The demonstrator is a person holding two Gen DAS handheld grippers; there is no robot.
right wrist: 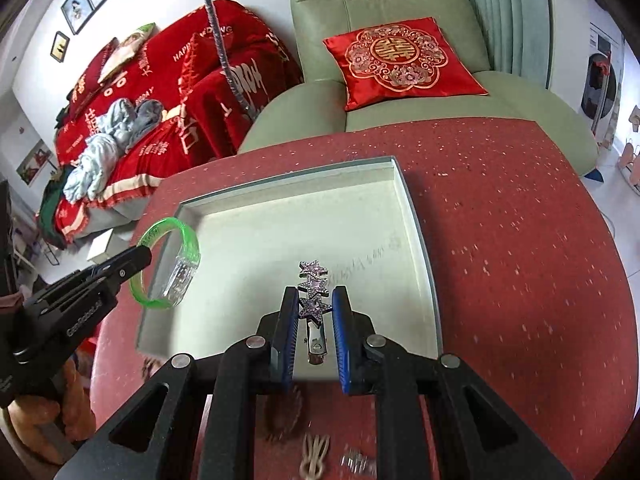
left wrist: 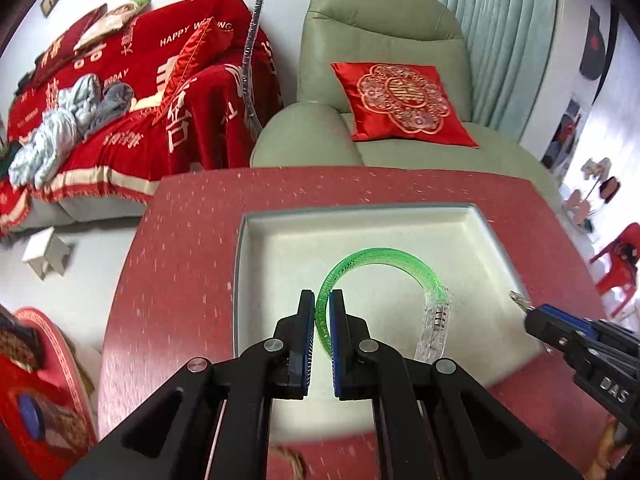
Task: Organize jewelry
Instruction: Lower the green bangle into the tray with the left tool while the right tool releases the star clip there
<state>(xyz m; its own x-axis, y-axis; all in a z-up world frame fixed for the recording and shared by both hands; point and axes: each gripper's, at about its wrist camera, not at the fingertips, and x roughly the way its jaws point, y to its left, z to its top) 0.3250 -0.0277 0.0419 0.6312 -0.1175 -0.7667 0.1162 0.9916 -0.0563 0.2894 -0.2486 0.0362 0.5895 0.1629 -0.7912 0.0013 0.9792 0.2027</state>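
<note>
Two black grippers with blue pads hang over a shallow, pale square tray (right wrist: 416, 216) on a red speckled table (right wrist: 520, 240). The left gripper (left wrist: 323, 300) is clamped on a translucent green plastic bangle with a clear clasp (left wrist: 384, 258), held above the tray's left part. The right gripper (right wrist: 314, 300) pinches a rhinestone star-shaped metal hair clip (right wrist: 314, 280) above the tray floor. Small jewelry pieces (right wrist: 316, 456), blurred, lie on the table's near edge.
</note>
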